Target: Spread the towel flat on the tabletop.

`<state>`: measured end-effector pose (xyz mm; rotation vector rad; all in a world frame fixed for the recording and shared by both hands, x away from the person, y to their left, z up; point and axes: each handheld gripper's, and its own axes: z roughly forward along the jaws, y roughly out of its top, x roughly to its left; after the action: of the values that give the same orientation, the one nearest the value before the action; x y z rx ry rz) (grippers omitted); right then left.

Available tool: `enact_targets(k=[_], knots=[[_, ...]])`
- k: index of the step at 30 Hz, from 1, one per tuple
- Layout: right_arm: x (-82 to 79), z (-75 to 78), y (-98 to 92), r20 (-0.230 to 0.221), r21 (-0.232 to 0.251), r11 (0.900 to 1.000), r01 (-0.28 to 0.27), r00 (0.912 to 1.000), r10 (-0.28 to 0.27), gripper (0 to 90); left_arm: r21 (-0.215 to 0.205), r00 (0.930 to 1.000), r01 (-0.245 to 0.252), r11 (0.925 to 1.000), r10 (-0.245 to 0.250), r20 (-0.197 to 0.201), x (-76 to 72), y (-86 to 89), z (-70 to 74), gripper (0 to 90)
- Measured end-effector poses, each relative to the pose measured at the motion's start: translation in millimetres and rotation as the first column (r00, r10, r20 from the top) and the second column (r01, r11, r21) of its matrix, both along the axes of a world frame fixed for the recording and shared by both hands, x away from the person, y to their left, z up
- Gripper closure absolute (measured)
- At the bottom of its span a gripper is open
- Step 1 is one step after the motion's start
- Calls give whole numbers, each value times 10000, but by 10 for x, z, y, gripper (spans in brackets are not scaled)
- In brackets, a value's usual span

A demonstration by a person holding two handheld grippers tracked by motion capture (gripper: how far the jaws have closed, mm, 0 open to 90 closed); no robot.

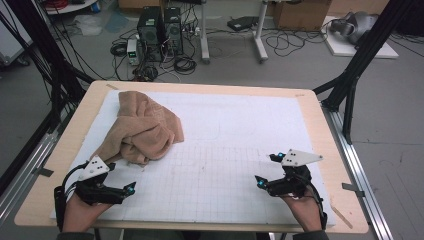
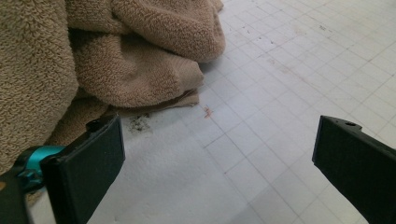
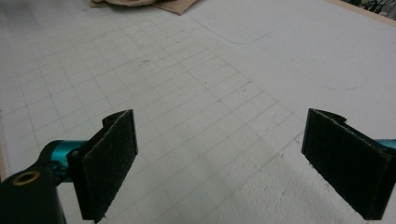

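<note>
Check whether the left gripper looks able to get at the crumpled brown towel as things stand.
Probably yes: the left gripper has its jaws open and empty, the towel lies just ahead, and bare white mat lies between them.

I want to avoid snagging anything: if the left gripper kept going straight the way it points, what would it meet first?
Probably the crumpled tan towel: it lies just ahead of the open left gripper, mostly toward one jaw, so depth is uncertain; the gridded mat lies beyond.
</note>
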<state>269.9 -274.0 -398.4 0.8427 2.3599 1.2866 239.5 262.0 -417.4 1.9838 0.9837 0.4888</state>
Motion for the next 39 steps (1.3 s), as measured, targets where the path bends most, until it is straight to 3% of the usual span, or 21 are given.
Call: enact_targets(k=[25,33,36,39], knots=[[-58,-13,-17,67,-11,10000,-46,10000,47,96,-39,10000,-30,10000,31,81,-7,21,63,29],[-70,8,-19,130,-55,9999,-104,9999,105,97,214,9991,91,9997,-99,400,129,-32,327,30],[-67,8,-5,150,-113,9997,-194,9997,196,97,115,9983,304,9995,-310,492,304,-30,505,115],[-49,2,10,133,-146,9996,-246,9996,248,97,-1,9982,251,9997,-251,542,406,-32,572,116]])
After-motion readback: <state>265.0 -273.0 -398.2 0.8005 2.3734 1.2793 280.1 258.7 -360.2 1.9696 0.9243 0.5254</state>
